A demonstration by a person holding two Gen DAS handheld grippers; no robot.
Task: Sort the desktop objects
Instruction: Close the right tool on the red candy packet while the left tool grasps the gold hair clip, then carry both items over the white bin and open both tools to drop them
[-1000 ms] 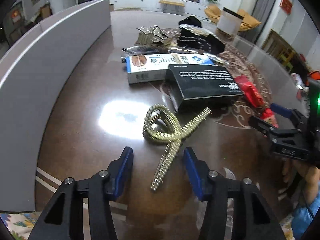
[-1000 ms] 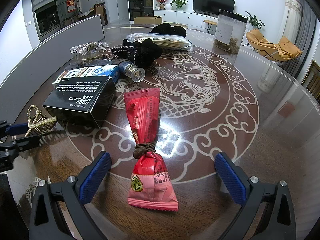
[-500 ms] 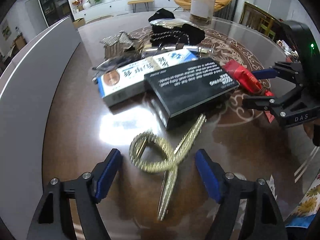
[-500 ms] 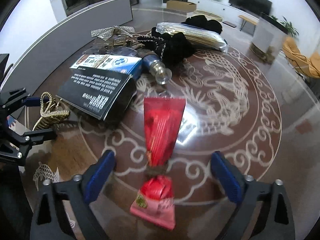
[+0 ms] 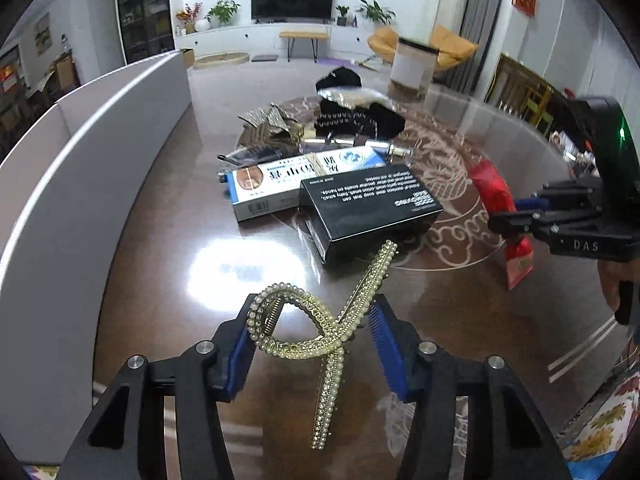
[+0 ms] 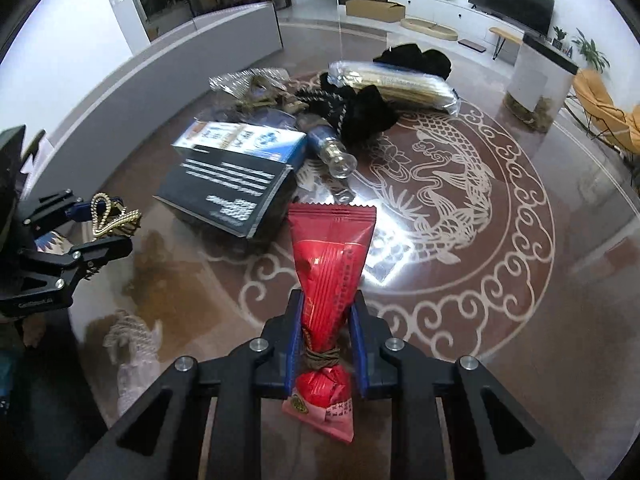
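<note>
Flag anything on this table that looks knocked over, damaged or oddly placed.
A small clear bottle lies on its side by the blue-and-white box. The black box sits askew, overlapping that box. The red packet is cinched with a tie. No spill or damage shows.

White-walled living room, dark television (image 5: 292, 0) mounted above a low white cabinet (image 5: 256, 42) — potted plants (image 5: 224, 10) set alongside, orange armchairs (image 5: 436, 46), grey partition (image 5: 80, 136), glossy floor.
</note>
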